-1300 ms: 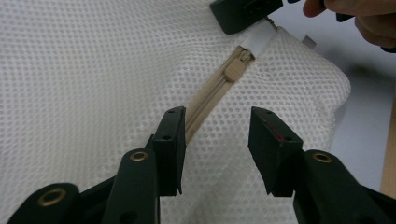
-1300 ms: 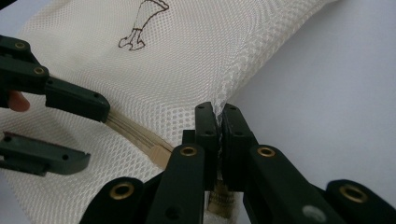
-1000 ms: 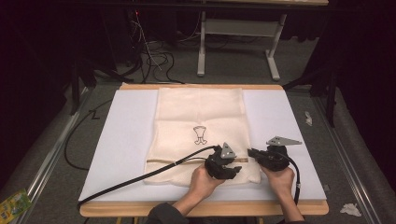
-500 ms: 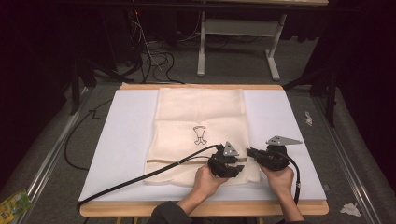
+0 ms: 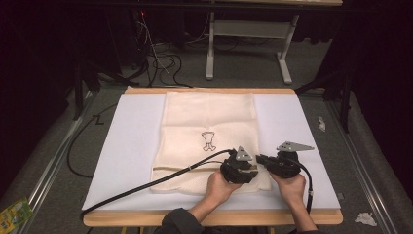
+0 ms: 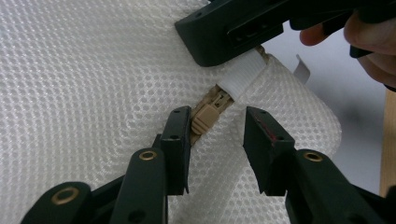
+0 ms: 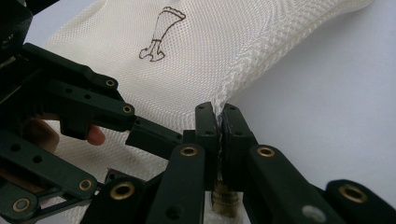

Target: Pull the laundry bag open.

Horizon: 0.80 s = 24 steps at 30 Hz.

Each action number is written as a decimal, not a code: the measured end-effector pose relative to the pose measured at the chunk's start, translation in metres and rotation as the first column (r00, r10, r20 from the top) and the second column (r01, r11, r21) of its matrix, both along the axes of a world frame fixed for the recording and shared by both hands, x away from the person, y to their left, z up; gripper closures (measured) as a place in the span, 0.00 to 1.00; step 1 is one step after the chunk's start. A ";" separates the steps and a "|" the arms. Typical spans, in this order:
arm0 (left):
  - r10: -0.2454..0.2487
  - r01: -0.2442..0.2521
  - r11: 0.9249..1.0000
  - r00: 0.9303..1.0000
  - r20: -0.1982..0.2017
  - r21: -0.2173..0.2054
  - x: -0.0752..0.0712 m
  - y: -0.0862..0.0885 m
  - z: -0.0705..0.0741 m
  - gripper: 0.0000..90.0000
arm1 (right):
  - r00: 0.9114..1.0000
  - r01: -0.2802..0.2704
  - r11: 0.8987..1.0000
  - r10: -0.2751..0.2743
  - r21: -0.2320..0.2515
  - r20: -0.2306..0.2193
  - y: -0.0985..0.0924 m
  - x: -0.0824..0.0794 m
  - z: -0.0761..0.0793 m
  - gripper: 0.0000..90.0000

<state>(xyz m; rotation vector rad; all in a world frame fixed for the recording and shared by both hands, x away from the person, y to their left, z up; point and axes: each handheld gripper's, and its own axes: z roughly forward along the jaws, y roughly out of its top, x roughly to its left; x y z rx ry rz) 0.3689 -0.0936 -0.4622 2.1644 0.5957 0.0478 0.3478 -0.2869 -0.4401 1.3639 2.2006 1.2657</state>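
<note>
A cream mesh bag (image 5: 209, 122) with a small dark print lies flat on the white table cover (image 5: 131, 146). Its zipper runs along the near end. My right gripper (image 7: 218, 112) is shut on the bag's edge at the zipper's end and pinches the mesh (image 7: 210, 51). My left gripper (image 6: 217, 121) points at it from the left, with the tan zipper pull (image 6: 205, 119) between its jaws. These jaws have been closing. One jaw lies against the pull and the other stands apart. In the high view the left gripper (image 5: 254, 166) and the right gripper (image 5: 262, 159) nearly meet.
The left gripper's black cable (image 5: 146, 183) trails across the cover to the near left corner. The wooden table edge (image 5: 209, 218) runs along the front. Behind the table stand desk legs (image 5: 210, 48) and floor cables. Paper scraps (image 5: 364, 218) lie on the floor at the right.
The left gripper has edged slightly to the right, toward the right gripper. The right gripper and the bag have kept still.
</note>
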 end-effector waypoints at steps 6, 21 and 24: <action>-0.012 0.012 1.000 1.000 0.003 -0.020 -0.002 0.001 0.003 0.74 | 1.000 0.004 1.000 -0.004 0.008 0.000 -0.005 0.000 -0.002 0.98; -0.030 0.029 0.999 0.999 -0.024 -0.045 -0.002 0.002 0.001 0.82 | 1.000 0.006 1.000 -0.006 0.019 0.001 -0.007 0.000 -0.004 0.98; -0.027 0.026 0.998 0.999 -0.022 -0.056 -0.002 0.001 0.000 0.88 | 1.000 0.004 1.000 -0.004 0.015 0.001 -0.006 -0.001 -0.003 0.98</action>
